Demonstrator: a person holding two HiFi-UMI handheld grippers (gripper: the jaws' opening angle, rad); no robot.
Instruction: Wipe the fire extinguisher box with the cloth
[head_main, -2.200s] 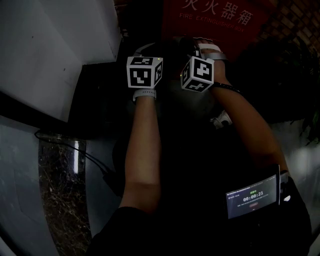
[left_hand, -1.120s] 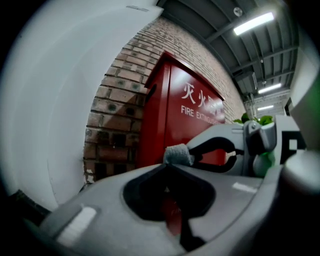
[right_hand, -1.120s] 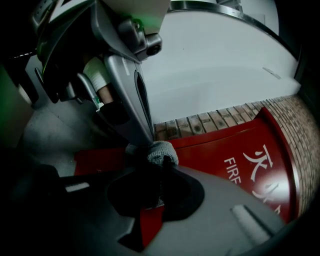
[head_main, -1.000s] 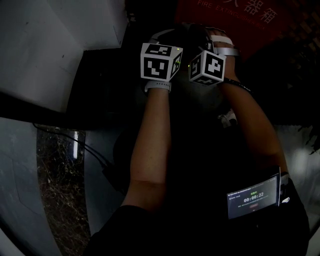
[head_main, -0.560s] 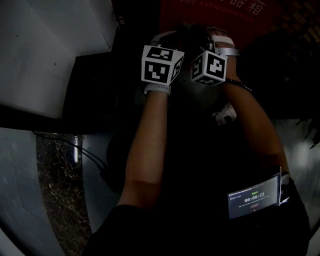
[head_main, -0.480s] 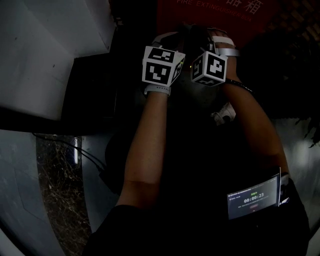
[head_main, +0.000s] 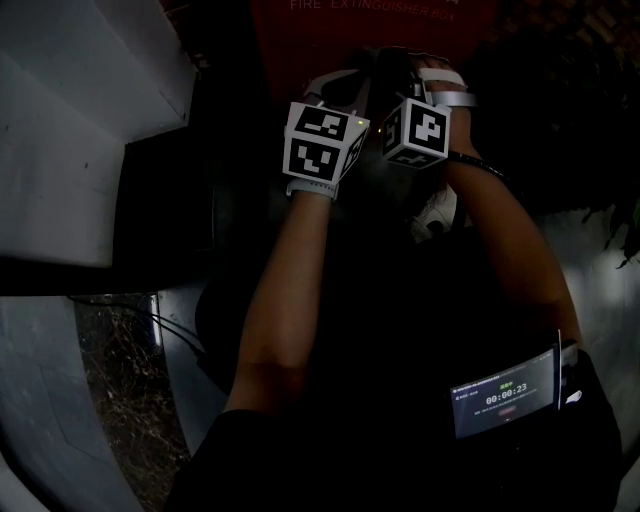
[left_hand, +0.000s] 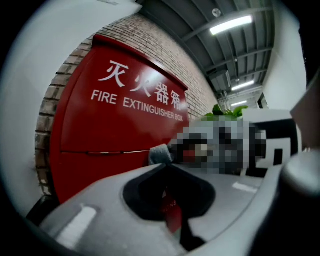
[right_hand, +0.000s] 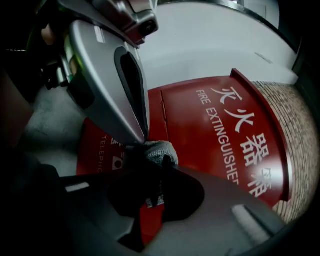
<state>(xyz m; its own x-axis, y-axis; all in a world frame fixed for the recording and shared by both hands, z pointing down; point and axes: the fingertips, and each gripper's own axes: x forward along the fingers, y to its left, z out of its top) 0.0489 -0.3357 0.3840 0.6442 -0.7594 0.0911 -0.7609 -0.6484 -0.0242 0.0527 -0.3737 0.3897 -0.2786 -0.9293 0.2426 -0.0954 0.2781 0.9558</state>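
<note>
The red fire extinguisher box (left_hand: 115, 125) with white lettering stands close in front of both grippers, and its front also fills the right gripper view (right_hand: 225, 135). A small grey cloth (right_hand: 155, 150) is bunched at the tips of my right gripper (right_hand: 162, 159), whose jaws are shut on it. My left gripper (left_hand: 165, 164) is shut too, its tips pinching the same cloth (left_hand: 159, 154) from the other side. In the dark head view the two marker cubes (head_main: 320, 140) (head_main: 418, 130) sit side by side just below the box (head_main: 370, 30).
A white wall ledge (head_main: 70, 150) juts out at the left. Brick wall (left_hand: 52, 100) frames the box, with green leaves (left_hand: 225, 111) to its right. A cable (head_main: 170, 330) lies on the floor, and a small lit screen (head_main: 505, 395) is near my right elbow.
The two grippers have drawn closer together, cubes now almost touching, and stay at the box front. The head view has shifted, so the box and ledge sit further left.
</note>
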